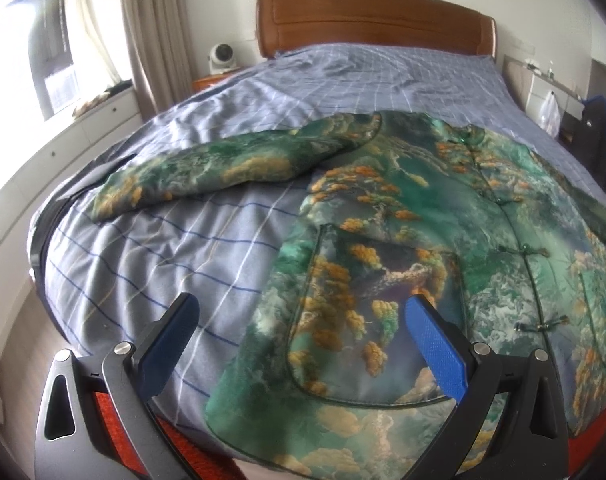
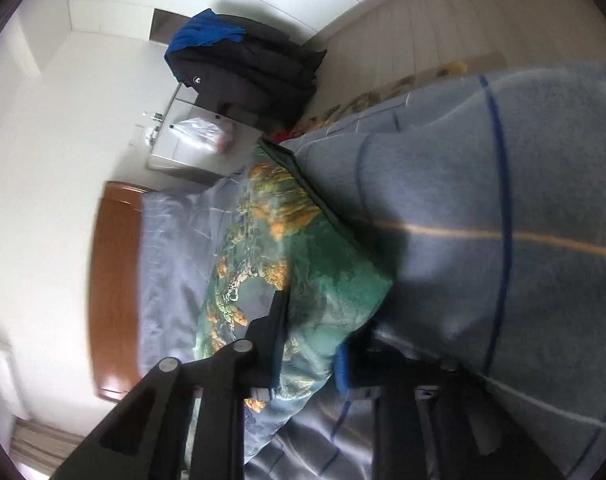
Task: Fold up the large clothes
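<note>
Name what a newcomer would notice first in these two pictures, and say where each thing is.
A green, orange-patterned jacket lies spread on the blue checked bed, one sleeve stretched sideways. The left claw hangs open over its hem; the right claw is shut on a fold of it.

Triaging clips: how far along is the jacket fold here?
Early. Done: the jacket lies flat, front up and buttoned, on the bed. In hand: the right gripper is shut on a sleeve; the left gripper hovers open over the hem. Left: the other sleeve is spread out, and no fold is visible.
</note>
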A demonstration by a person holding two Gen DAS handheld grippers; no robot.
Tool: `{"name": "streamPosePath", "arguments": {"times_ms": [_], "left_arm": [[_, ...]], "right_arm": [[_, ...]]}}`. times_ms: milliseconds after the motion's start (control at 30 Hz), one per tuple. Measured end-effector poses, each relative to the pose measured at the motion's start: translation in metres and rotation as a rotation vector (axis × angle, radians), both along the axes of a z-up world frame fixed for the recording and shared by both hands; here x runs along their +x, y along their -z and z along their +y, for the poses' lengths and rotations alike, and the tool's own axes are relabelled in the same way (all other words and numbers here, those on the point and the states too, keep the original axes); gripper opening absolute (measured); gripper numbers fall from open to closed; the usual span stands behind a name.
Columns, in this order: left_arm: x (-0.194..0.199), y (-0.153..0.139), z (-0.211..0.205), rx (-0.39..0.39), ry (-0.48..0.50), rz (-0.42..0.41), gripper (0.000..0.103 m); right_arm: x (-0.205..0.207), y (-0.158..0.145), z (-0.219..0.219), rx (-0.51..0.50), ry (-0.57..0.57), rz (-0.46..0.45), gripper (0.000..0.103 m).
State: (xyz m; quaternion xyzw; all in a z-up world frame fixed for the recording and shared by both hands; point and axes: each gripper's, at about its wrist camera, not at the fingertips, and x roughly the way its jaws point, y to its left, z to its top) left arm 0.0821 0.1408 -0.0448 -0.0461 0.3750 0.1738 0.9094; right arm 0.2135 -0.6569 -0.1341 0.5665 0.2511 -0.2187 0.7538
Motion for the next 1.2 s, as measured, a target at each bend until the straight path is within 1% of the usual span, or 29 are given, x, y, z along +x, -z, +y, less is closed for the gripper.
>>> {"name": "streamPosePath", "arguments": {"times_ms": [33, 67, 100, 133, 167, 233, 267, 333, 367, 400, 467, 500, 567, 667, 700, 733, 767, 800, 833, 867, 900, 933, 967, 1000, 1067, 1100, 1133, 1167, 1200], "left_arm": [[-0.001, 0.001, 0.002, -0.007, -0.006, -0.004, 0.103], [-0.001, 0.001, 0.004, -0.012, -0.011, -0.006, 0.103], [0.0, 0.003, 0.006, -0.017, -0.018, -0.006, 0.103], [0.001, 0.005, 0.007, -0.022, -0.021, -0.005, 0.103], [0.002, 0.007, 0.008, -0.027, -0.021, -0.004, 0.103], [0.003, 0.009, 0.01, -0.04, -0.024, -0.004, 0.103], [0.002, 0.008, 0.011, -0.047, -0.024, -0.011, 0.103], [-0.003, 0.006, 0.012, -0.049, -0.02, -0.025, 0.103], [-0.006, 0.005, 0.014, -0.041, -0.023, -0.034, 0.103], [-0.01, 0.005, 0.016, -0.034, -0.028, -0.041, 0.103], [-0.016, 0.005, 0.024, -0.028, -0.047, -0.043, 0.103], [-0.017, 0.006, 0.027, -0.033, -0.055, -0.039, 0.103], [-0.02, 0.009, 0.036, -0.048, -0.075, -0.029, 0.103], [-0.023, 0.012, 0.045, -0.048, -0.108, -0.023, 0.103], [-0.024, 0.013, 0.048, -0.045, -0.119, -0.024, 0.103], [-0.024, 0.014, 0.049, -0.046, -0.127, -0.023, 0.103], [-0.024, 0.016, 0.05, -0.053, -0.132, -0.02, 0.103], [-0.024, 0.017, 0.05, -0.058, -0.131, -0.019, 0.103], [-0.024, 0.018, 0.049, -0.061, -0.128, -0.015, 0.103], [-0.023, 0.019, 0.048, -0.059, -0.125, -0.012, 0.103], [-0.023, 0.02, 0.046, -0.052, -0.119, -0.009, 0.103], [-0.022, 0.02, 0.044, -0.046, -0.115, -0.007, 0.103], [-0.021, 0.019, 0.042, -0.038, -0.11, -0.006, 0.103], [-0.021, 0.018, 0.041, -0.035, -0.107, -0.009, 0.103], [-0.023, 0.015, 0.04, -0.029, -0.101, -0.027, 0.103], [-0.024, 0.013, 0.04, -0.025, -0.099, -0.039, 0.103], [-0.025, 0.012, 0.04, -0.019, -0.099, -0.045, 0.103], [-0.025, 0.013, 0.04, -0.016, -0.098, -0.047, 0.103], [-0.024, 0.015, 0.041, -0.019, -0.097, -0.044, 0.103]], "right_arm": [[0.006, -0.017, 0.009, -0.07, -0.026, 0.012, 0.013], [0.012, -0.036, 0.021, -0.128, -0.062, -0.005, 0.013], [0.02, -0.061, 0.039, -0.191, -0.121, -0.045, 0.012], [0.032, -0.092, 0.067, -0.26, -0.204, -0.094, 0.012], [0.039, -0.111, 0.086, -0.298, -0.253, -0.122, 0.012], [0.061, -0.163, 0.153, -0.404, -0.408, -0.225, 0.011], [0.07, -0.181, 0.185, -0.445, -0.475, -0.262, 0.011], [0.093, -0.212, 0.264, -0.54, -0.621, -0.307, 0.011], [0.103, -0.219, 0.305, -0.59, -0.684, -0.317, 0.011], [0.112, -0.222, 0.343, -0.64, -0.738, -0.322, 0.011], [0.126, -0.214, 0.398, -0.685, -0.811, -0.316, 0.01], [0.135, -0.202, 0.435, -0.709, -0.855, -0.299, 0.01], [0.143, -0.179, 0.474, -0.73, -0.911, -0.265, 0.01], [0.147, -0.133, 0.523, -0.735, -0.978, -0.187, 0.01], [0.15, -0.116, 0.533, -0.73, -0.994, -0.158, 0.011], [0.154, -0.105, 0.534, -0.724, -1.007, -0.138, 0.015], [0.159, -0.088, 0.542, -0.709, -1.041, -0.094, 0.018], [0.164, -0.073, 0.547, -0.693, -1.073, -0.043, 0.026], [0.163, -0.057, 0.543, -0.662, -1.112, -0.011, 0.041], [0.169, -0.047, 0.544, -0.615, -1.148, 0.008, 0.048], [0.169, -0.04, 0.541, -0.543, -1.176, -0.003, 0.058], [0.166, -0.04, 0.538, -0.499, -1.182, -0.043, 0.062], [0.162, -0.042, 0.533, -0.446, -1.189, -0.096, 0.064], [0.158, -0.048, 0.52, -0.341, -1.202, -0.18, 0.067], [0.15, -0.06, 0.492, -0.214, -1.192, -0.283, 0.071], [0.144, -0.07, 0.473, -0.196, -1.175, -0.321, 0.074], [0.138, -0.077, 0.46, -0.211, -1.148, -0.34, 0.078], [0.135, -0.084, 0.448, -0.245, -1.118, -0.342, 0.08], [0.126, -0.091, 0.424, -0.327, -1.061, -0.318, 0.081]]}}
